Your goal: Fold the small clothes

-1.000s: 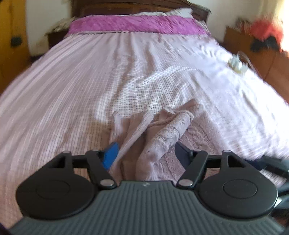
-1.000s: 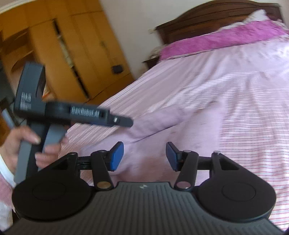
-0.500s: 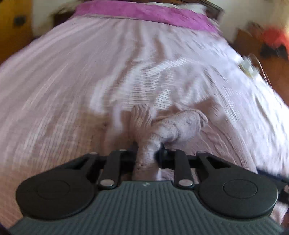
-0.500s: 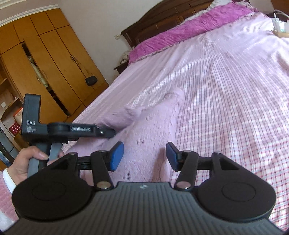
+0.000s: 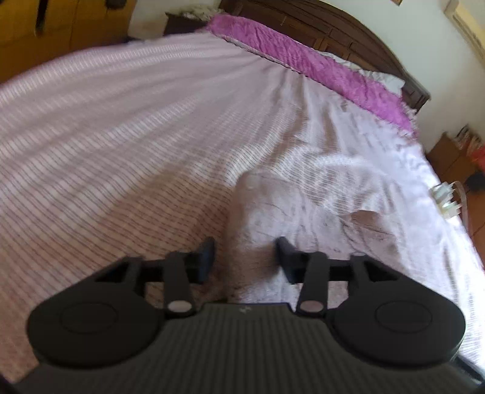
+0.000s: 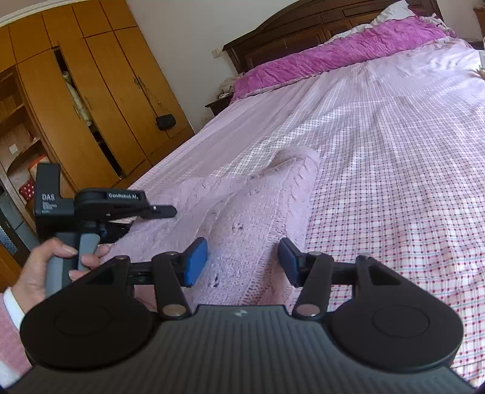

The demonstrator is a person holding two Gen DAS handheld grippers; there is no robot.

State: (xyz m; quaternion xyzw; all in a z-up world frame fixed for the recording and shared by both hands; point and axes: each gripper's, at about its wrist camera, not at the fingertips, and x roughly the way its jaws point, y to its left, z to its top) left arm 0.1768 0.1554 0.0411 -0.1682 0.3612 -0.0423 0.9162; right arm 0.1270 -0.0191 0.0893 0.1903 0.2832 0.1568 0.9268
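Knit garment (image 6: pixel 257 212) lies on the bed (image 6: pixel 394 136) near its foot end, running lengthwise toward the headboard (image 6: pixel 303 33); a blanket (image 6: pixel 333 57) lies across the head end, pillow (image 6: pixel 394 12) behind it against the headboard. Right hand-held gripper (image 6: pixel 242 262) sits over the garment's near end, its parted fingers either side of it; left hand-held gripper (image 5: pixel 245 257) is over the garment's left part, its own fingers apart, with the person's hand (image 6: pixel 57 269) on its handle left of the garment. Wardrobe (image 6: pixel 91 91) stands left of the bed, nightstand (image 6: pixel 219 104) between it and the headboard, and a power strip (image 5: pixel 445 200) sits at the bed's right edge.
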